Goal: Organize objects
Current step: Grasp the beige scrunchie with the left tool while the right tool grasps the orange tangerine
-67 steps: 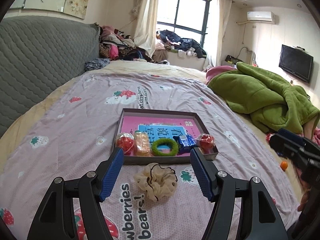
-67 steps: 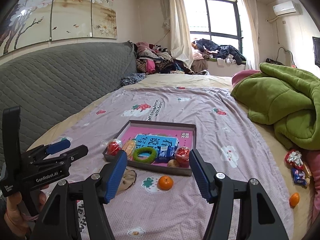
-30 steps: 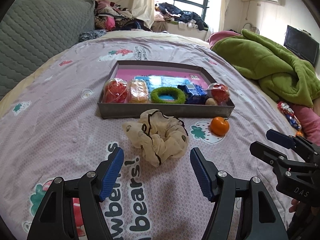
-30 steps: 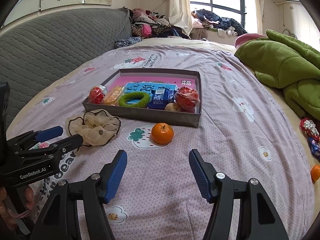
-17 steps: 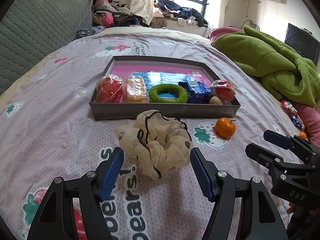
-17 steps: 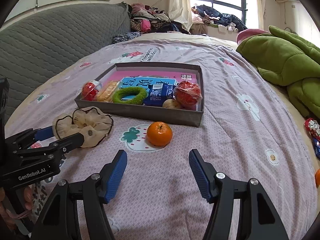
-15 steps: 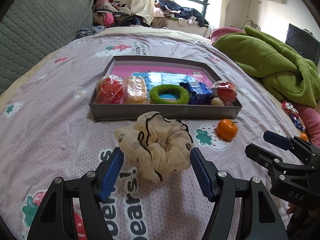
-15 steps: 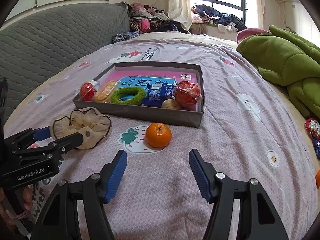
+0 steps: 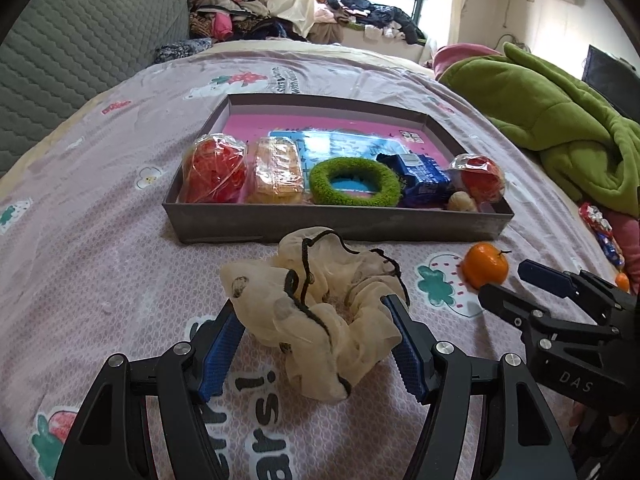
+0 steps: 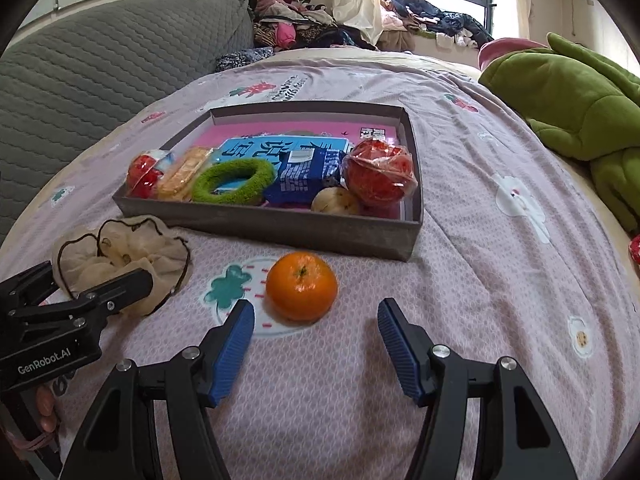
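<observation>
We see a bed covered by a lilac bedspread (image 9: 100, 240) printed with strawberries, and on it, in the upper middle of both frames, a shallow grey tray (image 9: 340, 224). Its near row holds a red wrapped ball (image 9: 212, 174), an orange snack pack (image 9: 278, 176), a green fuzzy ring (image 9: 354, 180), a blue packet (image 9: 420, 180), a small beige nut-like item (image 9: 460, 202) and a second red wrapped ball (image 9: 480, 176).

In the left wrist view, the left tool (image 9: 316, 340) stands wide at the lower centre, its blue pads on either side of a cream scrunchie (image 9: 320, 312) with dark trim; the fabric bulges between the jaws and brushes the pads' tips, but we cannot say that it is gripped. The scrunchie lies on the bedspread just in front of the tray's near wall.

In the right wrist view, the right tool (image 10: 316, 332) is also wide, and holds nothing. A small orange (image 10: 302, 286) sits on the bedspread just beyond its tips, centre frame, near the tray's right front corner. A green blanket (image 10: 580, 108) is heaped at the right edge.
</observation>
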Demonstrator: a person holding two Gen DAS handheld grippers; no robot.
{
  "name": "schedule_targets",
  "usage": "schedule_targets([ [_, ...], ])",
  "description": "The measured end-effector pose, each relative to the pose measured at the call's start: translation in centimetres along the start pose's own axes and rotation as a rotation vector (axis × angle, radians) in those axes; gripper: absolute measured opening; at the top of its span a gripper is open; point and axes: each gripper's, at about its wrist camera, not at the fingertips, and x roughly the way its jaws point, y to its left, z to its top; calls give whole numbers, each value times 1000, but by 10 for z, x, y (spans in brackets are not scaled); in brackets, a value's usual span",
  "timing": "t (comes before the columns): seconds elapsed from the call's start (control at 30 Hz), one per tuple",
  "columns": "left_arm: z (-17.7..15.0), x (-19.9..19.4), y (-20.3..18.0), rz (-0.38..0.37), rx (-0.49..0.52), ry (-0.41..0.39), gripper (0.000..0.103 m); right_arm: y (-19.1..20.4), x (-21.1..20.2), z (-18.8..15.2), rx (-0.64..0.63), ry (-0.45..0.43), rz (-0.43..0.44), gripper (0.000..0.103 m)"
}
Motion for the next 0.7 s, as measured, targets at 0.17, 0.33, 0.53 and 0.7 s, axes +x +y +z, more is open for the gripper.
schedule_targets([
  [0.17,4,8,2,4,-3,11,71,-1,8,6,0,-3,10,64],
  [0.33,4,17,4,6,-10,32,71,-1,16,9,5,11,16,60],
  [0.53,5,19,5,-7,-23,30,70,-3,18,9,12,9,42,47],
  [0.7,5,18,4,-7,-16,24,62,-1,17,9,8,5,63,40],
])
